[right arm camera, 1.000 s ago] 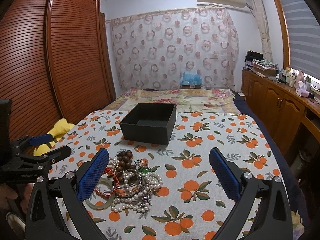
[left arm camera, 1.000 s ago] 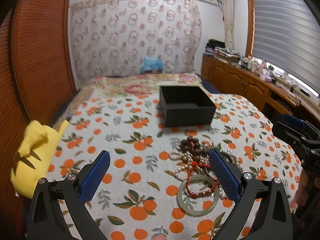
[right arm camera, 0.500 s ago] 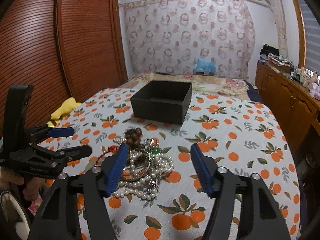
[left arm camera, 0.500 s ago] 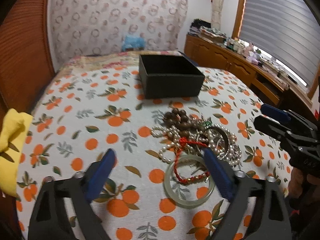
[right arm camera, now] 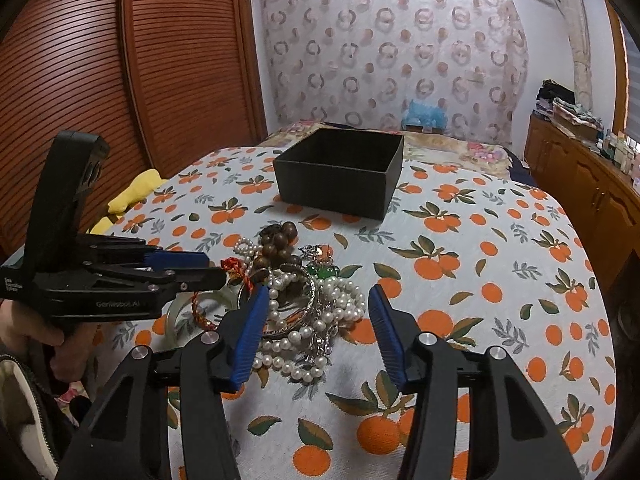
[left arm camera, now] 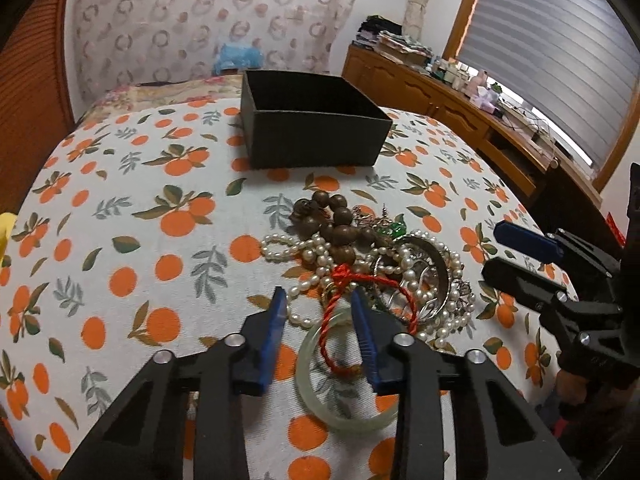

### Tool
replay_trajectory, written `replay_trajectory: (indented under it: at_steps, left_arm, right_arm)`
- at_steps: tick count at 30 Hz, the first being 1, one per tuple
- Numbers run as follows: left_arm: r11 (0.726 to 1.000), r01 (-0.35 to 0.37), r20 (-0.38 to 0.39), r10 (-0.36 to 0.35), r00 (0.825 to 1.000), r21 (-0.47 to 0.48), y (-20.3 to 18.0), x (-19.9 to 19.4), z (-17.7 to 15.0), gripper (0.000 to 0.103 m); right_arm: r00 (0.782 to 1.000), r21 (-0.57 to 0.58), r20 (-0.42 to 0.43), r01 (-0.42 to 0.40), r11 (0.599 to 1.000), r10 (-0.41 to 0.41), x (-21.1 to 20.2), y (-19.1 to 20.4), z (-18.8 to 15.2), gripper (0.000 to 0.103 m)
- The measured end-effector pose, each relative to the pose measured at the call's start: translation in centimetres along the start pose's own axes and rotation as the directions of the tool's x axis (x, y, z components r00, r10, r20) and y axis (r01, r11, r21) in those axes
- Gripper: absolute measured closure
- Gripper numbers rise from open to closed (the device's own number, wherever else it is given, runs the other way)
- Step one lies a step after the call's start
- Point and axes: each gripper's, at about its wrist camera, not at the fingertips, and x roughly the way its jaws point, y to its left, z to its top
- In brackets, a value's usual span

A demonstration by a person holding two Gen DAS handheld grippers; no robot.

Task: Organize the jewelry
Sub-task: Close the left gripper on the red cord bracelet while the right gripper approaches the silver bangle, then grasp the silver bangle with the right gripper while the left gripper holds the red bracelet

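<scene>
While both grippers hang over the jewelry heap [left arm camera: 372, 256] on the orange-print bedspread [left arm camera: 140, 208], I am closing them, and neither has a grip yet. My left gripper [left arm camera: 320, 316] narrows its jaws around the red cord bracelet [left arm camera: 340, 308], which lies across the pale jade bangle [left arm camera: 340, 404]; the pads do not press on it yet. My right gripper [right arm camera: 314, 312] closes more slowly, its fingers apart over the pearl strands [right arm camera: 304, 340] and silver bangle [right arm camera: 308, 300]. To do this well, I judge I should pinch only the red cord, lift gently so the tangled pearls slip off, and keep the right side low to hold the heap down. The black box [left arm camera: 312, 136] waits open, beyond the heap.
</scene>
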Motion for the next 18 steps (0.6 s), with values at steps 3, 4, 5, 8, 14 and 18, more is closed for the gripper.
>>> replay_trajectory:
  at_steps: [3,4,5,8,14,18]
  left_arm:
    - [1.0,-0.004,-0.001,0.004,1.0,0.013,-0.3,0.2,0.2,0.086]
    - [1.0,-0.005,-0.001,0.005,1.0,0.016,-0.3,0.2,0.2,0.088]
    - [1.0,-0.006,0.0,0.006,1.0,0.018,-0.3,0.2,0.2,0.093]
    - [1.0,-0.003,0.009,0.003,1.0,0.025,-0.5,0.0,0.2,0.1]
    - [1.0,-0.016,0.068,0.015,0.998,0.02,-0.4,-1.7,0.3,0.1]
    - [0.999,-0.029,0.097,0.027,0.995,0.021,-0.4,-2.6,0.3,0.1]
  right_arm:
    - [1.0,-0.007,-0.007,-0.006,1.0,0.006,0.2,0.1,-0.2,0.049]
    - [1.0,-0.01,-0.011,-0.007,1.0,0.007,0.3,0.2,-0.2,0.05]
    - [1.0,-0.012,-0.016,-0.01,1.0,0.01,0.4,0.2,-0.2,0.053]
    - [0.999,-0.017,-0.032,-0.019,1.0,0.018,0.8,0.2,-0.3,0.058]
    - [0.997,-0.03,-0.06,-0.047,0.998,0.045,1.9,0.3,0.1,0.071]
    - [0.995,-0.049,-0.078,-0.062,0.997,0.058,2.6,0.5,0.7,0.081]
